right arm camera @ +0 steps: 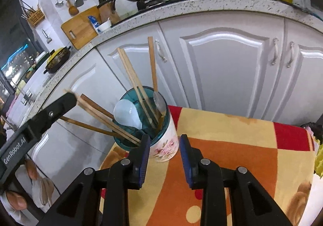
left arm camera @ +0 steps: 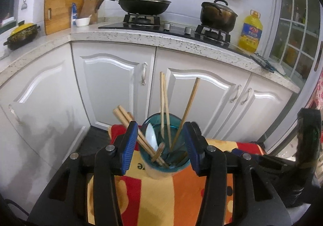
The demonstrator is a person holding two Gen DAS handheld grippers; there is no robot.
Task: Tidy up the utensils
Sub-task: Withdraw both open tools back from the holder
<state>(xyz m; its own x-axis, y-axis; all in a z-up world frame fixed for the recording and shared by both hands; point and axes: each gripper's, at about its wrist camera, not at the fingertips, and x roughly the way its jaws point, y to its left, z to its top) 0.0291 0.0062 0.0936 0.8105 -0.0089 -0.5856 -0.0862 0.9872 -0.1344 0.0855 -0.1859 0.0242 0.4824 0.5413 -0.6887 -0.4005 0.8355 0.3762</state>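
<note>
The left tongs point(left arm camera: 161, 141) stand open astride the utensil cup point(left arm camera: 164, 157), pads clear of it. The right tongs point(right arm camera: 164, 157) gape empty, near and right of it. Chopsticks point(left arm camera: 141, 137) and a white spoon point(right arm camera: 127, 114) lean inside (cup on the blanket-covered tabletop point(right arm camera: 232, 145)); white cabinets point(left arm camera: 113, 82) stand beyond.

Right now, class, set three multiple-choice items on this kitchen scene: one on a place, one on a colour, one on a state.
1. Where does the utensil cup stand?
A. on the stove
B. on the patterned cloth
C. in a cabinet

2. What colour is the cup's rim?
A. teal
B. yellow
C. black

3. What is the left gripper doing?
A. clamping a pan
B. holding a bottle
C. open, its fingers either side of the cup

Answers: 1 B, the cloth lies beneath it; 2 A, the rim shows see-through teal; 3 C, its blue pads stand clear of the cup.
</note>
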